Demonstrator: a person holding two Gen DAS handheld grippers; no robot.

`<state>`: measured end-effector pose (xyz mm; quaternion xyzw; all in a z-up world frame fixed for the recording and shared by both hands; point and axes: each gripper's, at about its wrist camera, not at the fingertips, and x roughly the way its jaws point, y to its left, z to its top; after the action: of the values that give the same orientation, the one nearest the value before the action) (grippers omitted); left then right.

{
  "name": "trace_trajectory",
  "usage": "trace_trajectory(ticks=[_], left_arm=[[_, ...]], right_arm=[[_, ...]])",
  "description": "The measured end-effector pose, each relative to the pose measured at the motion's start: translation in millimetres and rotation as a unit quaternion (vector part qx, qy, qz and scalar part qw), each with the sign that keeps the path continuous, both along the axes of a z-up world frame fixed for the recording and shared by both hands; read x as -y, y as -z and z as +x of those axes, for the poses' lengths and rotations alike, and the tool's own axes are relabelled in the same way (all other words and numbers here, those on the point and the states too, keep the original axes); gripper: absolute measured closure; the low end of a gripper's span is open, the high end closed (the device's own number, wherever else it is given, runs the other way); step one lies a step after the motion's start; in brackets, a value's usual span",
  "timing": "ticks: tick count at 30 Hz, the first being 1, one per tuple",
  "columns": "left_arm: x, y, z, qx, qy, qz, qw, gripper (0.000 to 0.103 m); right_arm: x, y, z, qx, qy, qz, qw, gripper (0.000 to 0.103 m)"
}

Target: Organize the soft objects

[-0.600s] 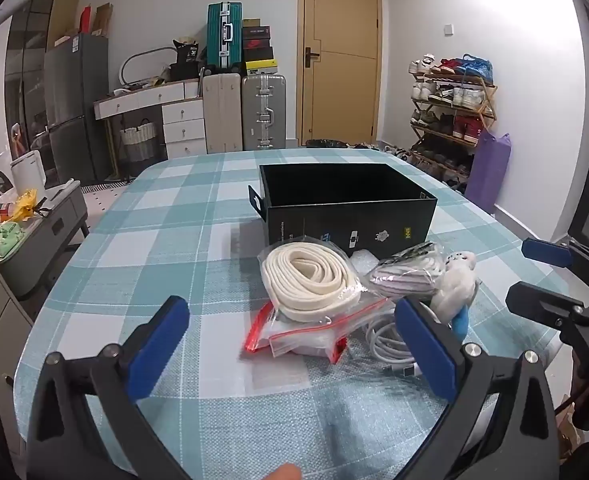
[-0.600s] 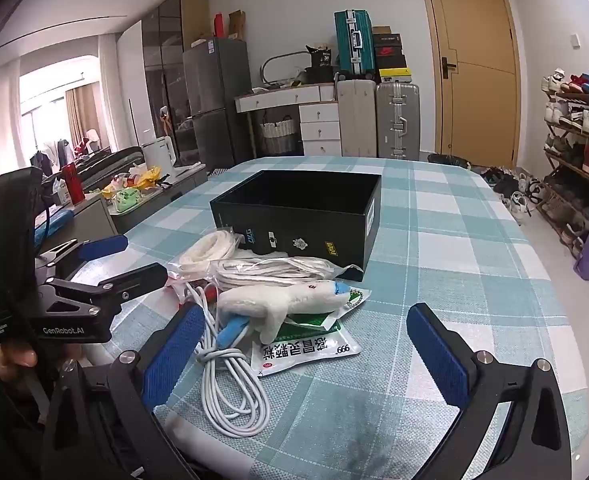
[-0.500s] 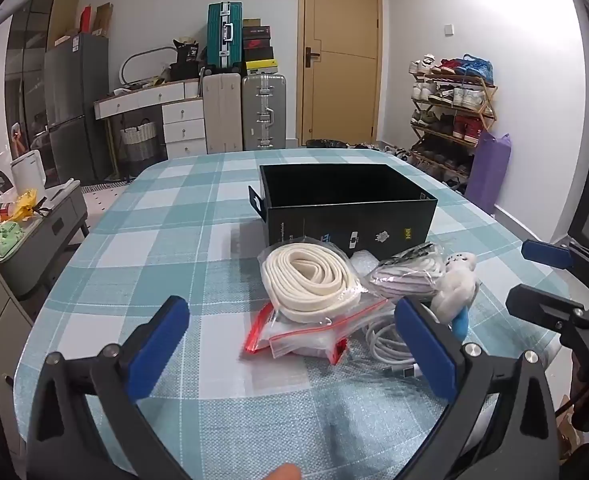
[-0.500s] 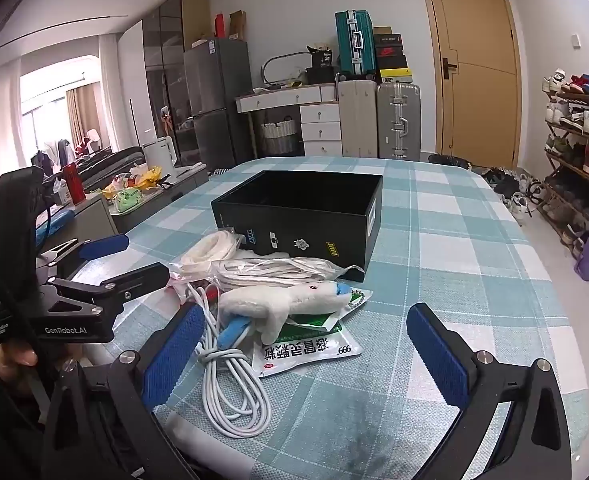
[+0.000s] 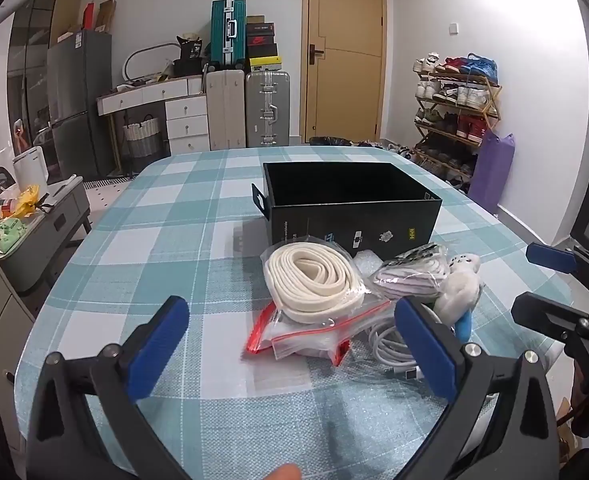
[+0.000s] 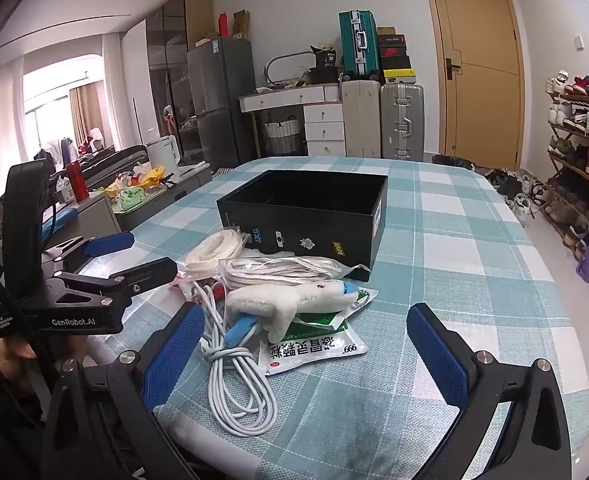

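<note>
Both claws, left claw (image 5: 290, 344) and right claw (image 6: 306, 344), are hanging released and empty; reaching lower-centre for the plush toy (image 6: 290, 302), gripping mid-body, should be clearing the cable (image 6: 238, 392).

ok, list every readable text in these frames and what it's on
"GenRobot.AI": side of the left gripper, white print on the black body.
"999": green and white sachet on the table; its large Chinese characters lie upside down, not legible to me.
"36": dark bag on the far desk.
Black box front: small logos only, too blurred to read.
</note>
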<state>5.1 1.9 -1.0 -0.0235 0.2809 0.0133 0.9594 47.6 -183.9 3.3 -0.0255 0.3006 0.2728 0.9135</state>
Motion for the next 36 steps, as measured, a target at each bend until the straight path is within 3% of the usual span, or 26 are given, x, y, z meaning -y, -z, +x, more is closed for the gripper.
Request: trace_trajectory(ticks=[36], left_arm=[[2.8,-7.3,-1.7,0.006,-0.003,0.005,1.0000,0.000]], right_arm=[[4.3,-6.5,-2.2,0.002,-0.002,0.009,1.000,0.000]])
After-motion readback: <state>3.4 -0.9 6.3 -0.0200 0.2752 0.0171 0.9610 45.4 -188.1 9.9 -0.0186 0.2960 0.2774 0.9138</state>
